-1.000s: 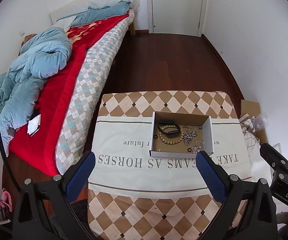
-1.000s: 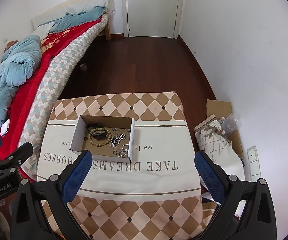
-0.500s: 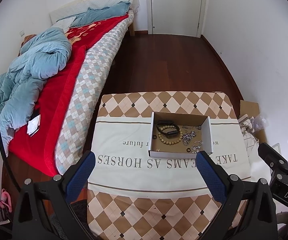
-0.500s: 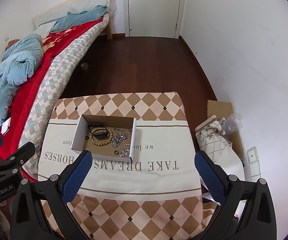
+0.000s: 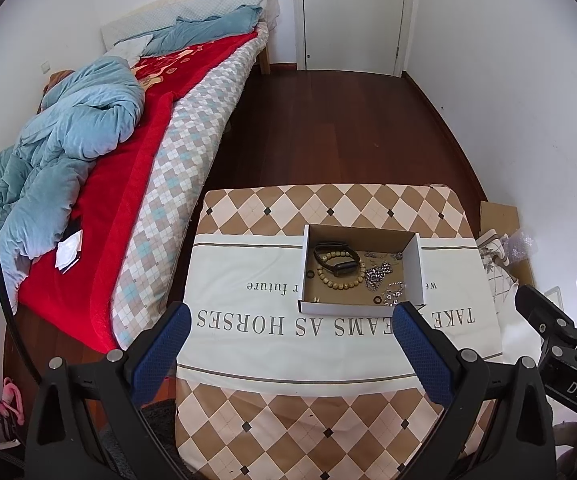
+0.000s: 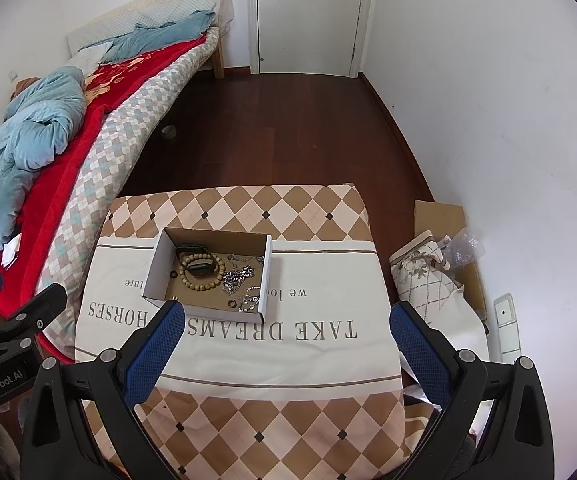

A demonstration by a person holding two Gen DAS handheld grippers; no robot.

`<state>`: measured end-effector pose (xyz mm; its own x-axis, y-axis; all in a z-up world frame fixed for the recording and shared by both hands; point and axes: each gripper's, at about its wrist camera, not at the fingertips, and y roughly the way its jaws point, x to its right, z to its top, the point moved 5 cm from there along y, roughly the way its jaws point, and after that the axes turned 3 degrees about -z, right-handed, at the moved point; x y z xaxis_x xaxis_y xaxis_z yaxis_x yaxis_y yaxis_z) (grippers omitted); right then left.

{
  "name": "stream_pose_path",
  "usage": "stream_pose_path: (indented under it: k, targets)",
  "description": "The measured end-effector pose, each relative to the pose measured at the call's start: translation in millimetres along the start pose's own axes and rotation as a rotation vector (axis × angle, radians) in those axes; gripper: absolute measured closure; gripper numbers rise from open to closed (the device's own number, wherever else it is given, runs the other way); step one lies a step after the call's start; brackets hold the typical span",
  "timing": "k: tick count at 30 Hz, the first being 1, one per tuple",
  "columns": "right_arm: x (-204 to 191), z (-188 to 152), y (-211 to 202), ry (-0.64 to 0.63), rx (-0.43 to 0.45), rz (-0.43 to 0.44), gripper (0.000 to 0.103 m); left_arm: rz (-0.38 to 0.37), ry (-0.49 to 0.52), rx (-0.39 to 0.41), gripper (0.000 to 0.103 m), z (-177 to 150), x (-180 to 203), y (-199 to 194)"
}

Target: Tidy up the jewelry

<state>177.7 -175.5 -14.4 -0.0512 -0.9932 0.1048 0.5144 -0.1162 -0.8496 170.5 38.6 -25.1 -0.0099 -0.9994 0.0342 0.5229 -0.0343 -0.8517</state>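
Matt cardboard box [image 5: 416, 268], seemingly wooden beads [image 5: 338, 282], glossy wood floor [image 5: 328, 140].

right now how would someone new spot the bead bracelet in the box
Find the table with the checked cloth, then the open box on it. The bead bracelet lies left of the silver chains, a ring of tan beads with a black band lying across it.
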Motion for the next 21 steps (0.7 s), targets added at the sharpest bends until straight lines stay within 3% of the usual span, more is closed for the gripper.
stream_pose_path:
  k: [21]
  targets:
    - [2.7, 4.3, -3.4, -0.002, 0.004, -0.004, 0.0, 0.004, -0.002, 0.007, 0.0, 2.1, 3.9, -2.9]
